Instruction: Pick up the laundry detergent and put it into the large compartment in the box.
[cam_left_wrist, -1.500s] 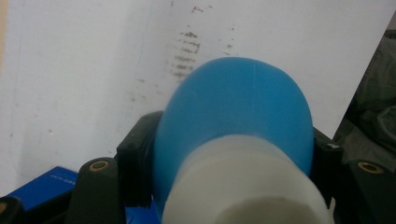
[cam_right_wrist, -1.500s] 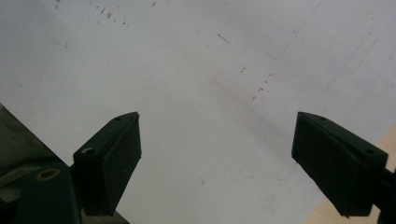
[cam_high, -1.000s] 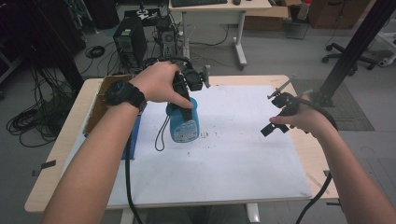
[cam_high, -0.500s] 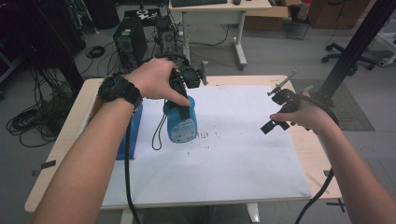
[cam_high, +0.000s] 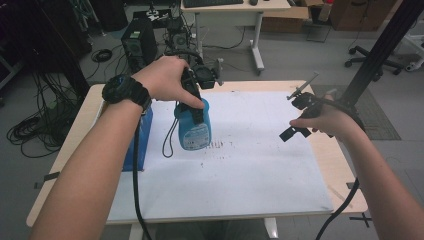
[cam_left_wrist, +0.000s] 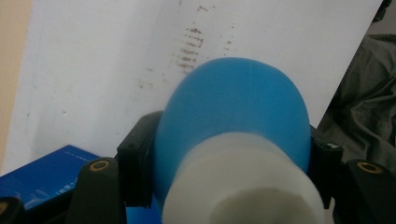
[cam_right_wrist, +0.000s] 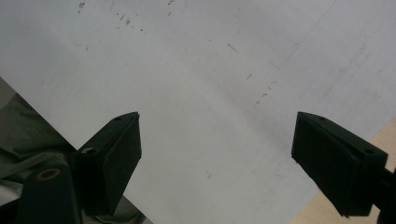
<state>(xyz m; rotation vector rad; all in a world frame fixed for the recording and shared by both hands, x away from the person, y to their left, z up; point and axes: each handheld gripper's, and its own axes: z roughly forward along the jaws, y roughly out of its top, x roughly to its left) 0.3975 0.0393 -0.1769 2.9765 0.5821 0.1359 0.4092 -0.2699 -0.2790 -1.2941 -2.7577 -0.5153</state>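
Observation:
A blue bottle (cam_high: 194, 131) with a white neck sits over the white board (cam_high: 250, 170), left of its middle. My left gripper (cam_high: 196, 106) is shut on the bottle's upper part, coming down from above. In the left gripper view the black jaws press both sides of the blue bottle (cam_left_wrist: 233, 102), with my left gripper (cam_left_wrist: 229, 154) centred on it. I cannot tell whether the bottle's base touches the board. My right gripper (cam_high: 294, 125) hovers open over the board's right side. In its own view my right gripper (cam_right_wrist: 217, 154) has nothing between the jaws.
A blue box (cam_high: 142, 145) lies along the board's left edge, also in the left gripper view as the blue box (cam_left_wrist: 42, 177). Faint brown marks (cam_high: 215, 147) dot the board beside the bottle. The wooden table (cam_high: 345, 165) borders the board; a black post (cam_high: 370, 65) stands at the far right.

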